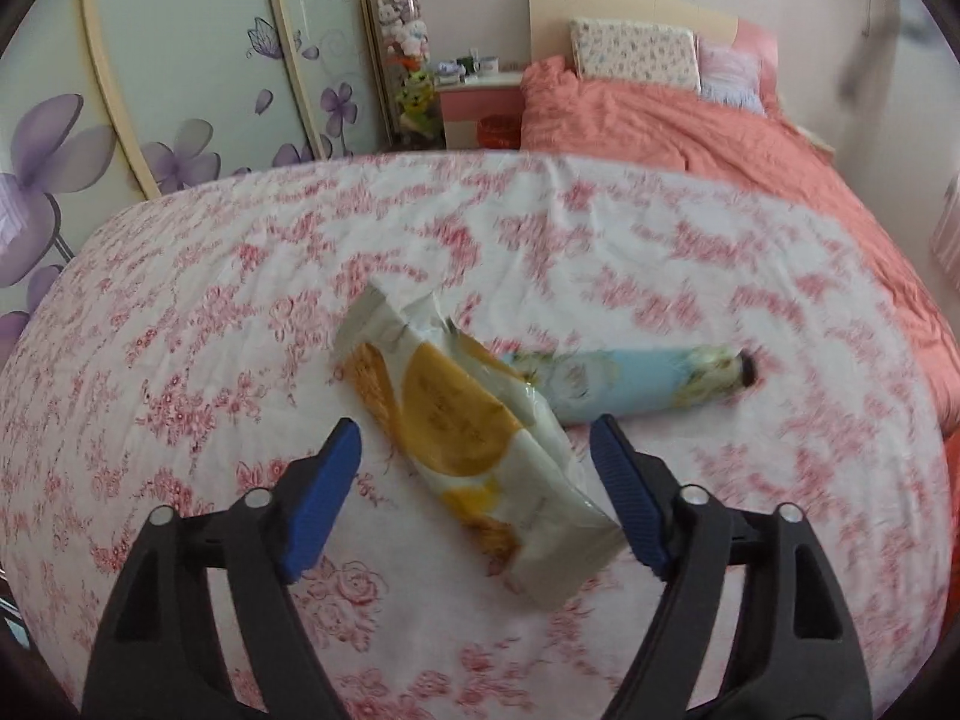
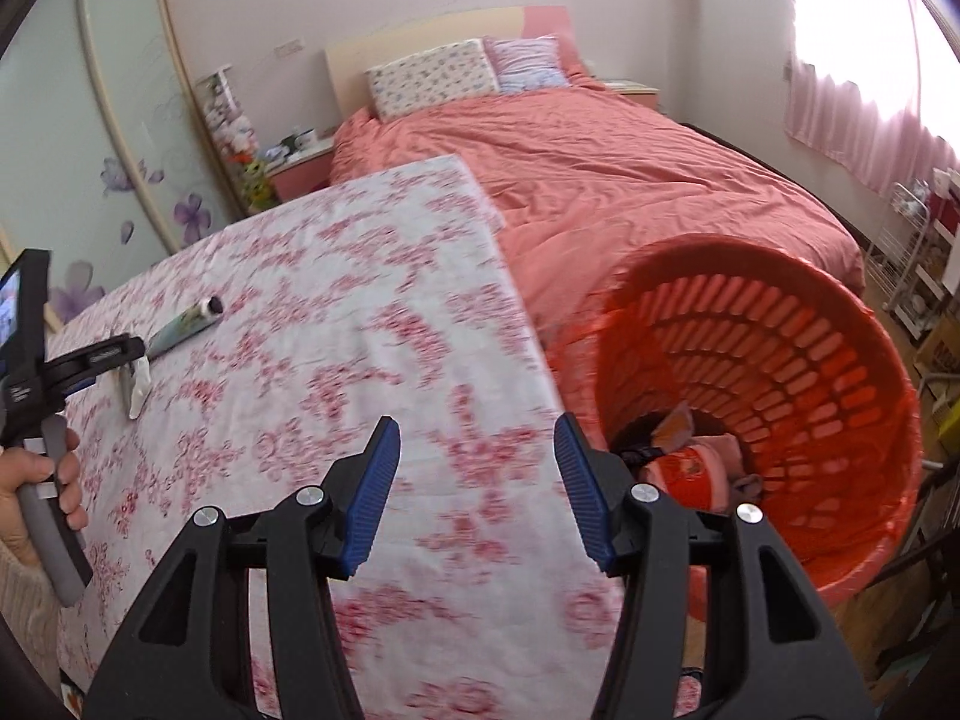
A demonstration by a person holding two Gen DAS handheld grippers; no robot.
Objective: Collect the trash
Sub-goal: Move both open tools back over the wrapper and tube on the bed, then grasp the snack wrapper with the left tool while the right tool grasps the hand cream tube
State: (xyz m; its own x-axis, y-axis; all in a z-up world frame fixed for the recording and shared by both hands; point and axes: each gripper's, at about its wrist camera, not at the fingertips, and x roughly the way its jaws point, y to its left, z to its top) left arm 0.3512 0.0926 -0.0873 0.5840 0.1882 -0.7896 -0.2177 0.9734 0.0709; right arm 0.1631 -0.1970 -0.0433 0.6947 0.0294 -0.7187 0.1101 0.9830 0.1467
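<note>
Left wrist view: your left hand-held gripper (image 1: 477, 441) gapes over the wrapper (image 1: 474, 444); the tube (image 1: 630, 381) at two o'clock overlaps it, so closing carelessly could drag both.

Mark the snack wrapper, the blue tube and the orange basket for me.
snack wrapper (image 1: 462, 420): left wrist view, on its orange printed middle.
blue tube (image 1: 636, 381): left wrist view, on its light blue body.
orange basket (image 2: 840, 372): right wrist view, on its slotted inner wall.

Floral tablecloth (image 1: 480, 228), coral bedspread (image 2: 600, 168), two pillows (image 2: 432, 75), flower-printed wardrobe doors (image 1: 180, 90), pink curtain (image 2: 858, 102)
</note>
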